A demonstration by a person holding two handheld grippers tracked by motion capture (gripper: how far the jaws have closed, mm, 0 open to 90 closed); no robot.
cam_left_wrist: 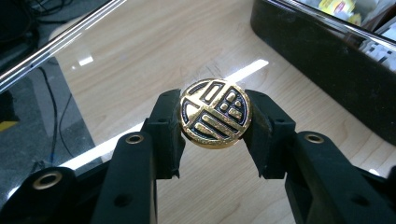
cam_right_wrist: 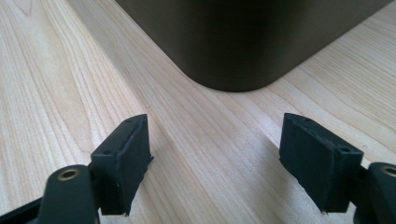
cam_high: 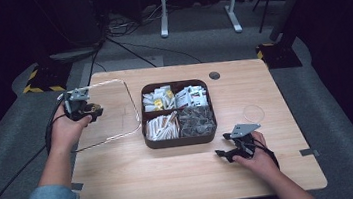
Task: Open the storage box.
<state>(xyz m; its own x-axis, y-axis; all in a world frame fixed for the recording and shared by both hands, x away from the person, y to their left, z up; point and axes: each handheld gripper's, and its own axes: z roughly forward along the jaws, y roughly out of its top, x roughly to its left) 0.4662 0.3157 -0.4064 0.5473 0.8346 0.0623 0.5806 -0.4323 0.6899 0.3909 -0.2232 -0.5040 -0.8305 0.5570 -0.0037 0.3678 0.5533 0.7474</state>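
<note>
one left hand-held gripper (cam_left_wrist: pixel 215 135) clamps a gold medallion (cam_left_wrist: pixel 215 113) above the pale wooden table (cam_high: pixel 173 180); right hand-held gripper (cam_right_wrist: pixel 215 163) gapes.

The counter (cam_high: pixel 183 179) carries a four-compartment tray (cam_high: pixel 181 140) at its centre. The far-left compartment holds packets (cam_high: pixel 158 100), the far-right holds sachets (cam_high: pixel 191 97), the near-left holds sticks (cam_high: pixel 161 127), and the near-right holds wrapped items (cam_high: pixel 197 120). A clear lid (cam_high: pixel 115 111) lies flat on the counter just left of the tray. The left gripper (cam_high: pixel 96 109) sits over the lid's left part, with a round medallion (cam_left_wrist: pixel 215 113) between its jaws, above the lid. A clear ring (cam_high: pixel 253 113) lies right of the tray. The right gripper (cam_high: pixel 221 144) rests on the counter near the tray's near-right corner, in front of the ring.
</note>
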